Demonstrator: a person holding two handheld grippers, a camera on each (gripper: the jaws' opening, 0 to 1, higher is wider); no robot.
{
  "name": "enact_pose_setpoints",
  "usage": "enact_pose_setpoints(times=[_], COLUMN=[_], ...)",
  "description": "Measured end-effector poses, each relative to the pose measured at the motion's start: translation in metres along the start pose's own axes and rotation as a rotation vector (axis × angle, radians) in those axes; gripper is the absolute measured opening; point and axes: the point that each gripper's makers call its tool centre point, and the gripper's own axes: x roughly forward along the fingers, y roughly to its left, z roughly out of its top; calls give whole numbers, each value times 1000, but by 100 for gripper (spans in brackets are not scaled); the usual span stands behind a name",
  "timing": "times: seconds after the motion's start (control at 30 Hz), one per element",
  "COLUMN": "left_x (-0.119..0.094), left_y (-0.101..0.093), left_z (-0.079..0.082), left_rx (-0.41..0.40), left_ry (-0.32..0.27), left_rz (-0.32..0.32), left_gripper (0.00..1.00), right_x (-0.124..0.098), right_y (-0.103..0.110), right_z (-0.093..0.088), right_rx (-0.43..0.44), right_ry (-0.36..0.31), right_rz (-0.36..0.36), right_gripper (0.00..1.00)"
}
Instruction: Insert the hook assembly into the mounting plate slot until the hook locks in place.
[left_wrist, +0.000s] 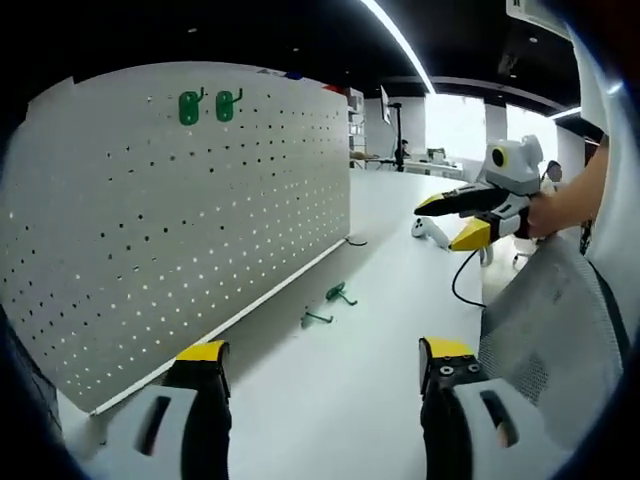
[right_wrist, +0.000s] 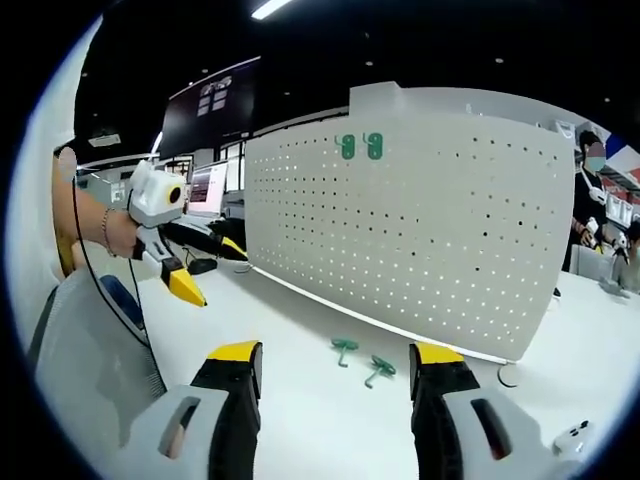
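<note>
Item: white pegboard mounting plate (left_wrist: 180, 230), one, standing upright on the table (left_wrist: 380, 330) ahead of and to the left of the left gripper (left_wrist: 325, 365) jaws, and ahead of the right gripper (right_wrist: 335, 370) jaws in the right gripper view. Item: green hooks already seated near the top edge of the plate, two, side by side (left_wrist: 190, 107) (left_wrist: 228, 104). Item: loose green hooks lying on the table near the foot of the plate, two, just beyond and between the jaw tips in both views (left_wrist: 340, 293) (left_wrist: 316, 319); in the right gripper view one (right_wrist: 344, 348) sits a little left of the other (right_wrist: 379, 369). Grippers: two, both with jaws spread wide and holding nothing, both well short of the loose hooks. Further items: a small white device (left_wrist: 428, 228) on the table beyond the hooks, and a person (right_wrist: 588, 190) standing past the right end of the plate. Risks, as judged: the hooks are small and lie flat, so jaws closing off-centre could flick one away or pinch it crooked; a crooked grip would bring the prongs to the holes at the wrong angle and the hook would not lock; pushing hard could tip or slide the free-standing plate; two grippers reaching for neighbouring hooks could knock each other.
</note>
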Motion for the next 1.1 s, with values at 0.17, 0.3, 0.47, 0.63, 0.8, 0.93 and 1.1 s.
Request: enact_pose_setpoints(times=[0.17, 0.3, 0.47, 0.63, 0.8, 0.93, 1.1], left_x=[8, 17, 26, 34, 41, 46, 54], left_y=[1, 6, 7, 7, 11, 13, 13], left_z=[3, 0, -4, -11, -15, -18, -20], left_rx=[38, 71, 96, 123, 136, 147, 184], left_ry=[27, 73, 107, 152, 178, 199, 230], left_rz=[-33, -52, -80, -108, -125, -143, -175], left_gripper=[80, 79, 79, 79, 79, 79, 79], right_x=[-1, -1, 0, 0, 1, 1, 1], right_y=[0, -2, -2, -3, -1, -1, -3], right_z=[1, -1, -5, -6, -10, -10, -12], right_rx=[3, 9, 9, 10, 8, 11, 15], right_ry=[-4, 4, 23, 29, 40, 43, 51], right_rz=[-3, -10, -12, -14, -5, -5, -11], right_gripper=[58, 58, 57, 57, 57, 57, 57])
